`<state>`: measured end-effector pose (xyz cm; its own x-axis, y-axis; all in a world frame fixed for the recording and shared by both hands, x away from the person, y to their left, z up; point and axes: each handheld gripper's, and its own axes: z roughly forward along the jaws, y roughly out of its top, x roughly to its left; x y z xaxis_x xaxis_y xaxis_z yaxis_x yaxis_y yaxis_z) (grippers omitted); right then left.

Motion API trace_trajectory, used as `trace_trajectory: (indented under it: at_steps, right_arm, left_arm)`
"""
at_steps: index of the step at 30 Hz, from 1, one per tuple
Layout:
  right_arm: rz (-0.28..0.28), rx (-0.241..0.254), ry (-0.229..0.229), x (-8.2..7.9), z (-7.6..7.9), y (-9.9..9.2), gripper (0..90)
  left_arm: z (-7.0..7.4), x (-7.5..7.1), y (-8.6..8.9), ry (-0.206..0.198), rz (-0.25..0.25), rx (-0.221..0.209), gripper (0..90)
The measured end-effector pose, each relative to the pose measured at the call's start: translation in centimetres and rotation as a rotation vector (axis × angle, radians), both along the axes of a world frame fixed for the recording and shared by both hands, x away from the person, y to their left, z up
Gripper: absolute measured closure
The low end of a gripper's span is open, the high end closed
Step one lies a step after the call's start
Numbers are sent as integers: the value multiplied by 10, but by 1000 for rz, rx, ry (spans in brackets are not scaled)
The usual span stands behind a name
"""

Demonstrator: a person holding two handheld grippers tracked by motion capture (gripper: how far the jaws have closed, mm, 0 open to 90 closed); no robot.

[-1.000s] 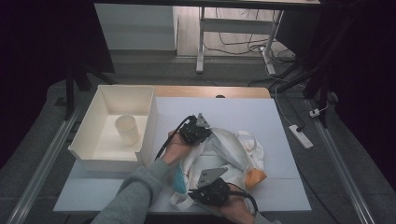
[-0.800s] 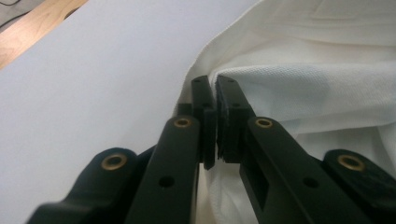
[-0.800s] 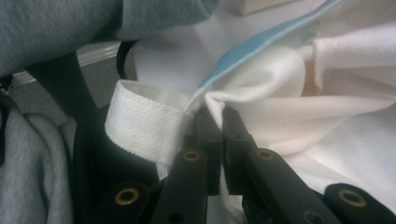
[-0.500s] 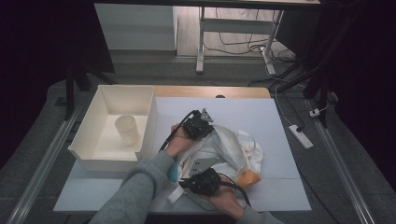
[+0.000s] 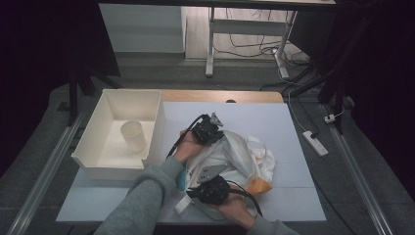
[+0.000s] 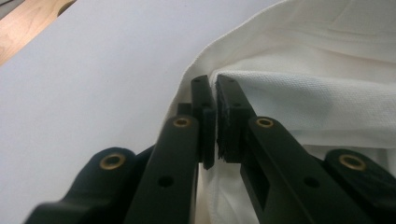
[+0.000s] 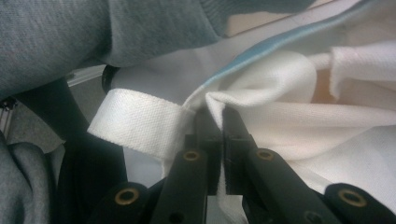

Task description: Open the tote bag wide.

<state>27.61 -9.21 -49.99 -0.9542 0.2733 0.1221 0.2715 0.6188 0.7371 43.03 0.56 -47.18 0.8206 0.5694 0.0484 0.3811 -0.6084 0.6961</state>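
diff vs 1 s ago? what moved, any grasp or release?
The right gripper slid left along the table's near edge, dragging its pinched corner of the white cloth bag with it, so the bag folded over itself. No grasp or release: both it and the left gripper are clamped on the fabric as before. The left gripper barely moved. The white bin and the cup in it are unchanged.

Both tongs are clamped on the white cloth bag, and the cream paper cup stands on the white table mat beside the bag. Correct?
Not quite. The cream paper cup stands inside the open white box, left of the white cloth bag, as the high view shows. The left tongs and right tongs are indeed clamped on the bag.
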Motion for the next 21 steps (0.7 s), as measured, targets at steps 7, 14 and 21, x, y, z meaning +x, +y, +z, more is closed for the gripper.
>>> trace_trajectory:
  at_steps: [7,14,21]
  right_arm:
    - [-16,36,11,0,5,-7,620]
    - [-105,140,-35,6,37,-48,548]
    - [-194,101,-99,22,47,-81,540]
  left_arm:
    - [4,-8,5,5,15,-22,659]
    - [21,-27,21,11,27,-98,495]
    - [28,-48,36,44,22,-140,441]
